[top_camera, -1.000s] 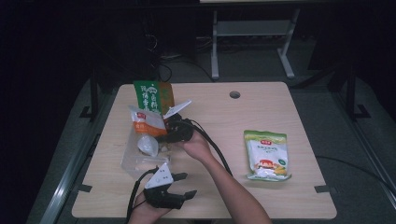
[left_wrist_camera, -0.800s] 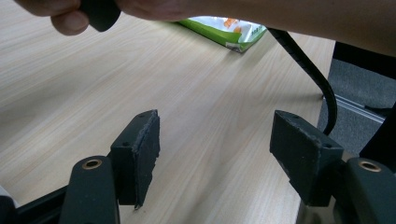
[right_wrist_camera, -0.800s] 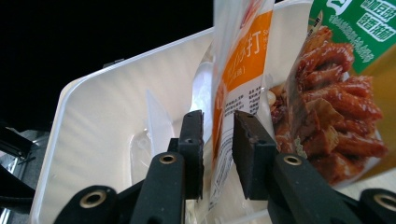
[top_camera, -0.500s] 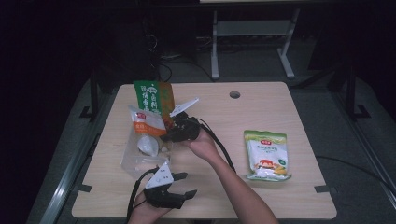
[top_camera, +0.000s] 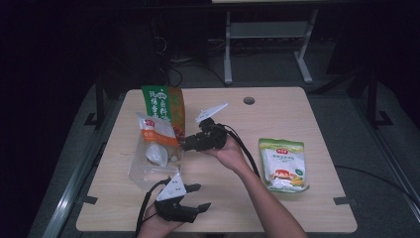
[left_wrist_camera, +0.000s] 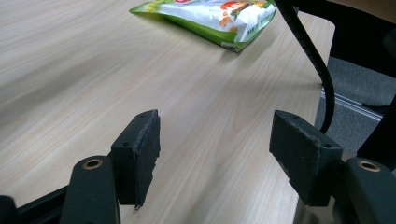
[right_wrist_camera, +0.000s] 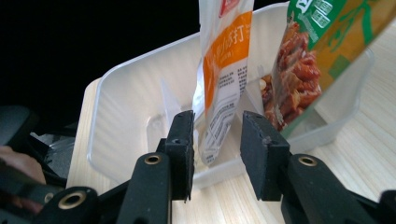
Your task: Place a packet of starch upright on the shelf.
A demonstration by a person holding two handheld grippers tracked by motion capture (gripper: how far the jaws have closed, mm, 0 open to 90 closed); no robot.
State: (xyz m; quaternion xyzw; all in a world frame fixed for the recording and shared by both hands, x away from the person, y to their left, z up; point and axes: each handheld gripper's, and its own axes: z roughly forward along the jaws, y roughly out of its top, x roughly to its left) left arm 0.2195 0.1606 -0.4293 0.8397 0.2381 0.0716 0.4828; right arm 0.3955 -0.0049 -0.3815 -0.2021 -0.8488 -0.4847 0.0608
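- Desk [top_camera: 297,208]: pale wood, carrying everything. A clear plastic bin [top_camera: 140,173] sits at its left side, and a green-and-white pouch [top_camera: 283,164] lies flat well apart to the right.
- Clear plastic bin: two packets stand in it. The green packet [top_camera: 163,106] leans at the far end, and the orange-and-white packet [top_camera: 157,136] stands just in front of it. In the right gripper view both rise out of the bin, tops cut off by the frame edge.
- Right tongs [top_camera: 187,145]: held level, tips at the bin's near wall. The jaws have just been opening, and the orange-and-white packet [right_wrist_camera: 224,93] shows in the gap beyond the pads [right_wrist_camera: 184,149] (no pad appears to press on it), so I read it as let go.
- Left tongs [top_camera: 198,197]: parked low at the near desk edge, jaws wide apart, bare wood between them in the left gripper view.
- Step in hand, as I judge it: the drop-off of the orange-and-white packet into the bin, now at the release.
- Next move calls for: drawing the right tongs back without tipping the packet, then crossing to the green-and-white pouch, probably the remaining item.
- Hard to make out: the white lump [top_camera: 157,154] at the packet's foot, the bin floor, and the print on the packets.
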